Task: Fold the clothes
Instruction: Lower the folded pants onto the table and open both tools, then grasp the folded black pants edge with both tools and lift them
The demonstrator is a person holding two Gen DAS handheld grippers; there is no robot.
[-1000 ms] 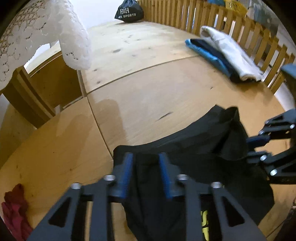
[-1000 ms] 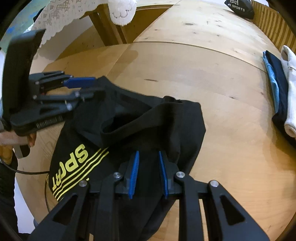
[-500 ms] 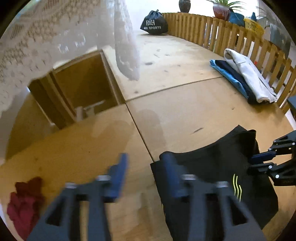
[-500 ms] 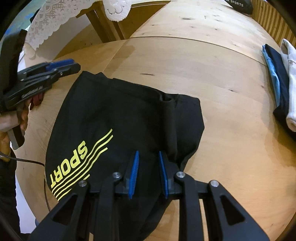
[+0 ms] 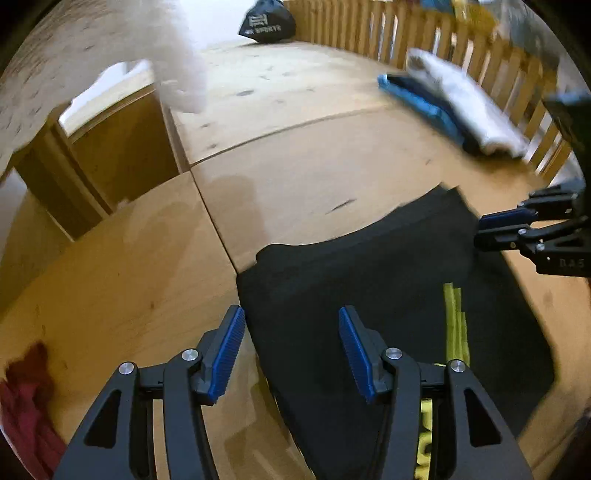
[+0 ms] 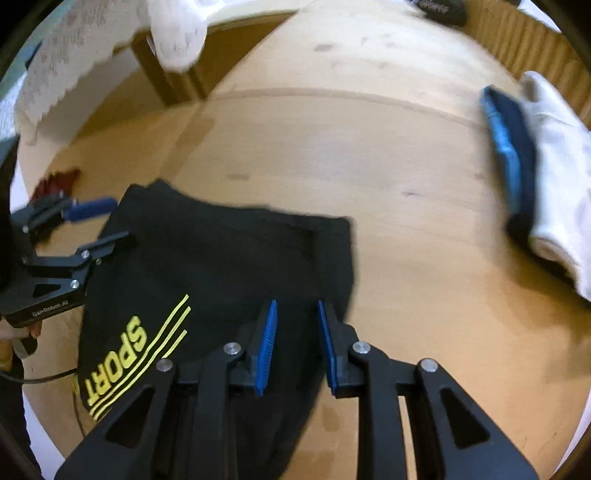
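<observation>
Black shorts (image 6: 221,266) lie spread flat on the tabletop (image 6: 369,166), not yet a tidy bundle. Left gripper (image 5: 291,350) jaws gape over one edge; right gripper (image 6: 295,343) jaws parted, gripping nothing. Folded pile (image 6: 535,177) sits well apart, so more folding looks due.

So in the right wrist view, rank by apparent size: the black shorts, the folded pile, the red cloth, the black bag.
1. black shorts, nearest the camera
2. folded pile
3. red cloth and black bag: both small, far and partly cut off or hidden, so unranked
</observation>
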